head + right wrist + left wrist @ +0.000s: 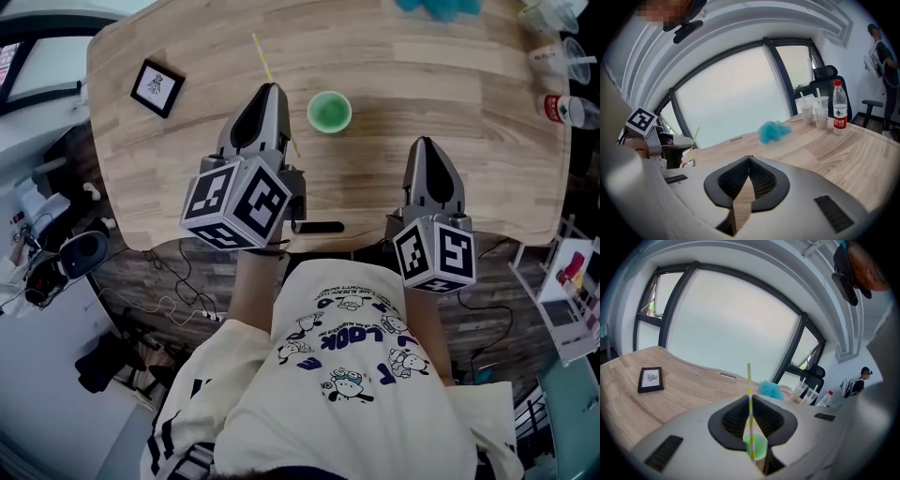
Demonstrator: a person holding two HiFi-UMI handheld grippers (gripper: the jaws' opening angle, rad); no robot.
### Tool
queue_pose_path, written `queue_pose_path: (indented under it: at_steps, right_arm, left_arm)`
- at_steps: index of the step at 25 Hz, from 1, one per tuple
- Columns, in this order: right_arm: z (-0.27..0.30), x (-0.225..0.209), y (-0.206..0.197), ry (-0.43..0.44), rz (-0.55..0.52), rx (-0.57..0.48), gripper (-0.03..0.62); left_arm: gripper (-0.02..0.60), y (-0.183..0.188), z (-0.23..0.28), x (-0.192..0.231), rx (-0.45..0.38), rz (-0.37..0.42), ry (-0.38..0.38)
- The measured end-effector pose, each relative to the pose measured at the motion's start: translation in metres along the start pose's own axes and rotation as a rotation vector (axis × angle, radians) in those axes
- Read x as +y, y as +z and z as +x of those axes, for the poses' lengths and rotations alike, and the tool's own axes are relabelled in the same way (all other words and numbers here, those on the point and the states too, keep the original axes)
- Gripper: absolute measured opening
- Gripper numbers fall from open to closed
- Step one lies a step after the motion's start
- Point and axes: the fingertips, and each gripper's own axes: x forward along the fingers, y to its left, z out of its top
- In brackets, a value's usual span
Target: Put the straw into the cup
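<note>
The left gripper (267, 91) is shut tight on the thin yellow-and-white straw (262, 56). In the head view the straw pokes out past the gripper's tip toward 11 o'clock. The green cup (329, 112) stands on the wooden counter (450, 84), just beside that tip at about 3 o'clock. The right gripper (427, 145) is closed and holds nothing, at 4 o'clock from the cup.

head cam: above me, looked steeply down on table (422, 75), my left gripper (268, 91) and right gripper (427, 142) | left cam: rode low behind my jaws, faced window (731, 324) across table, cup (755, 446) close | right cam: likewise; both caught blue puff (771, 389)
</note>
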Motion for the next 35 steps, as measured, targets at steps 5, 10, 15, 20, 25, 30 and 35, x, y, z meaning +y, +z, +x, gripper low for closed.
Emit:
queue_pose_path:
  at_steps: [5,10,15,20,25,30,35]
  right_arm:
    - [-0.003,-0.007,-0.002,-0.014,0.011,0.0,-0.008]
    - [-0.006,-0.011,-0.004,-0.021,0.025,0.0,-0.008]
    - [-0.007,-0.014,-0.01,-0.031,0.041,0.005,-0.008]
    - [-0.008,-0.017,-0.014,-0.043,0.056,0.009,-0.008]
    - [-0.006,-0.021,-0.02,-0.057,0.069,0.02,-0.008]
    - [-0.005,-0.023,-0.028,-0.069,0.078,0.032,-0.008]
    - [-0.004,-0.022,-0.035,-0.074,0.082,0.048,-0.008]
  left_arm:
    - [0.052,0.001,0.01,-0.012,-0.015,0.011,-0.025]
    - [0.052,0.004,0.022,-0.022,-0.041,0.025,-0.056]
    - [0.052,0.003,0.035,-0.027,-0.065,0.05,-0.087]
    - [0.052,-0.005,0.047,-0.029,-0.073,0.073,-0.113]
    - [0.052,-0.014,0.055,-0.03,-0.085,0.115,-0.142]
    - [0.052,-0.018,0.056,-0.028,-0.102,0.127,-0.171]
    - [0.052,-0.021,0.054,-0.028,-0.121,0.141,-0.195]
